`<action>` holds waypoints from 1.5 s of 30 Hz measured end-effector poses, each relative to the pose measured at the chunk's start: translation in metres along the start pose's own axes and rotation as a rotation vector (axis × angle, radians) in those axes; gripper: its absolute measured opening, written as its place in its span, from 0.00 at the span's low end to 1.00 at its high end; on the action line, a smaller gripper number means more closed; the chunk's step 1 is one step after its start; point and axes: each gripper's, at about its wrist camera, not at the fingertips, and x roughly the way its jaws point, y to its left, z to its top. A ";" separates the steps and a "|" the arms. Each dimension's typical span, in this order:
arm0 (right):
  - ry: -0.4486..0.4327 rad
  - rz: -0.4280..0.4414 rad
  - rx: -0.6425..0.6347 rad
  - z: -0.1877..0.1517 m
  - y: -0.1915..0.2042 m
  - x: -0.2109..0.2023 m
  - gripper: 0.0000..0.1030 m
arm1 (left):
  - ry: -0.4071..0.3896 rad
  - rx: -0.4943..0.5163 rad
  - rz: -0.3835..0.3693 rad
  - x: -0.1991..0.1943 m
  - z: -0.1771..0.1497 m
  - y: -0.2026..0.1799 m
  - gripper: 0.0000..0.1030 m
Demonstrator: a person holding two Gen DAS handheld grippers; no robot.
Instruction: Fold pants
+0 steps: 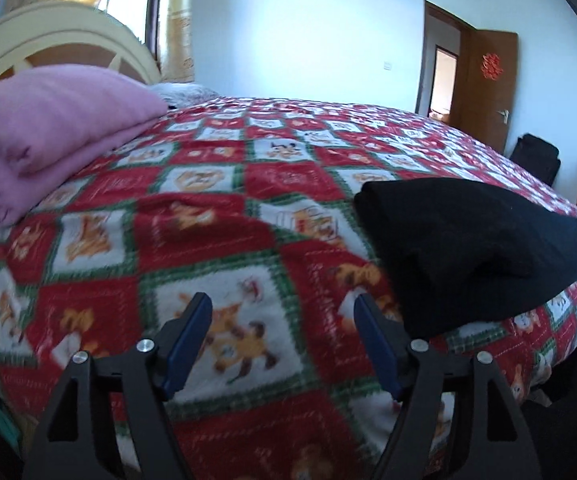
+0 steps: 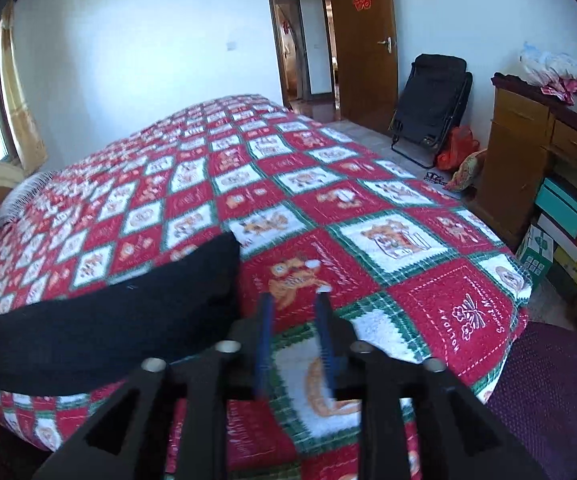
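The black pants (image 1: 468, 248) lie folded in a compact bundle on the red, white and green patterned bedspread (image 1: 224, 216), near the bed's front edge. My left gripper (image 1: 282, 308) is open and empty, hovering above the bedspread just left of the bundle. In the right wrist view the pants (image 2: 100, 320) lie to the left of my right gripper (image 2: 294, 300). Its jaws are open with a narrow gap and hold nothing. It hovers above the bedspread (image 2: 368, 208) beside the bundle's right end.
A folded pink blanket (image 1: 44, 136) lies at the head of the bed by the cream headboard (image 1: 56, 36). A wooden cabinet (image 2: 528, 152), stacked boxes (image 2: 560, 232), a black folding chair (image 2: 432, 100) and an open door (image 2: 364, 36) stand right of the bed.
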 end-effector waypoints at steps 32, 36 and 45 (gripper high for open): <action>0.147 0.448 -0.944 -0.146 0.390 0.039 0.43 | 0.017 0.217 -0.030 0.018 0.017 -0.102 0.64; 0.128 0.442 -0.970 -0.150 0.391 0.037 0.35 | 0.018 0.220 -0.048 0.018 0.020 -0.103 0.47; 0.100 0.454 -0.976 -0.148 0.397 0.031 0.04 | -0.013 0.207 -0.077 0.010 0.028 -0.097 0.20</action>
